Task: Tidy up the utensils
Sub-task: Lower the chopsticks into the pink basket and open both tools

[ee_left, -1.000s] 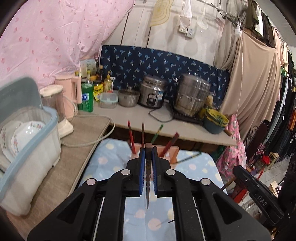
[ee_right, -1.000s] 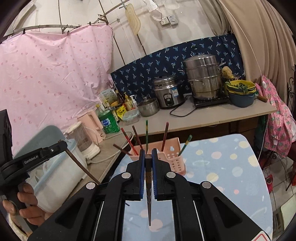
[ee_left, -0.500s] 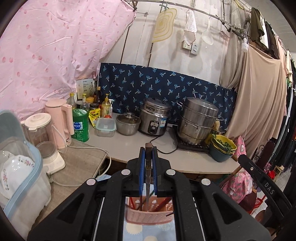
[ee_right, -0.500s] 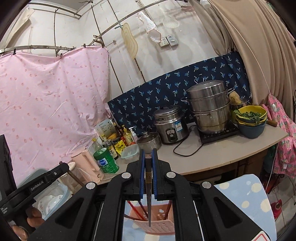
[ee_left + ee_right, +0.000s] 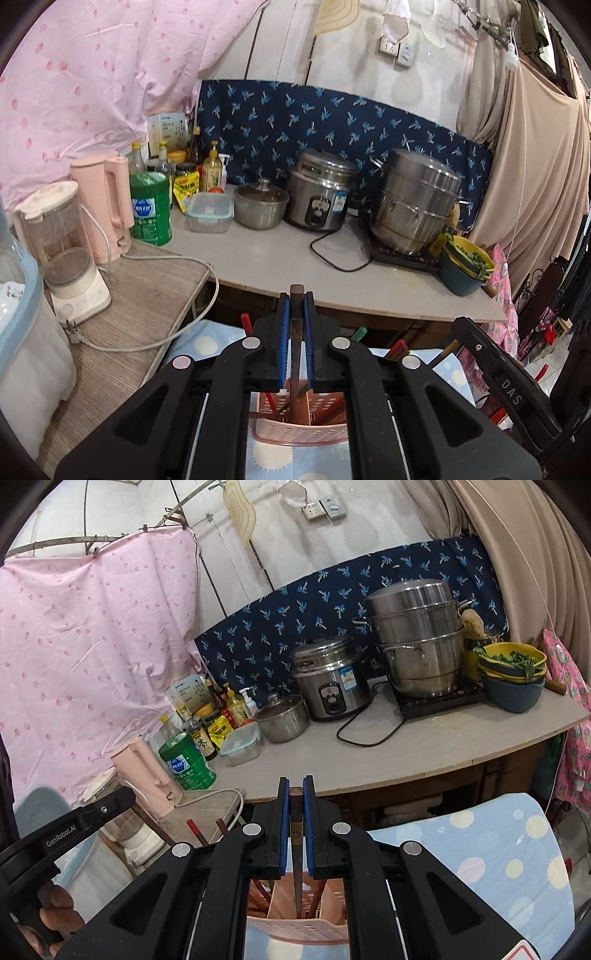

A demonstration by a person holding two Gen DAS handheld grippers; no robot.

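**With a chopstick in each gripper, the basket sits straight below both tips**

While both grippers hang over the pink basket, the relation that matters is vertical: each chopstick's long axis runs from 12 o'clock down to 6 o'clock between the blue pads, and its thin tip ends inside the basket's open top. The left gripper is clenched on 1 dark brown chopstick, whose point reaches into the basket at 6 o'clock of the jaws. The right gripper likewise grasps its own chopstick, a gold band visible just under the pads, with the tip over a compartment of the basket, again at 6 o'clock. Neither hand looks clearly nearer; both tips seem already inside the rim, so I judge that letting go is the step ahead.

Perforated pink plastic forms the basket, which is divided into compartments. It stands on a blue spotted cloth, and red and dark sticks already lean inside it toward 10 and 2 o'clock.
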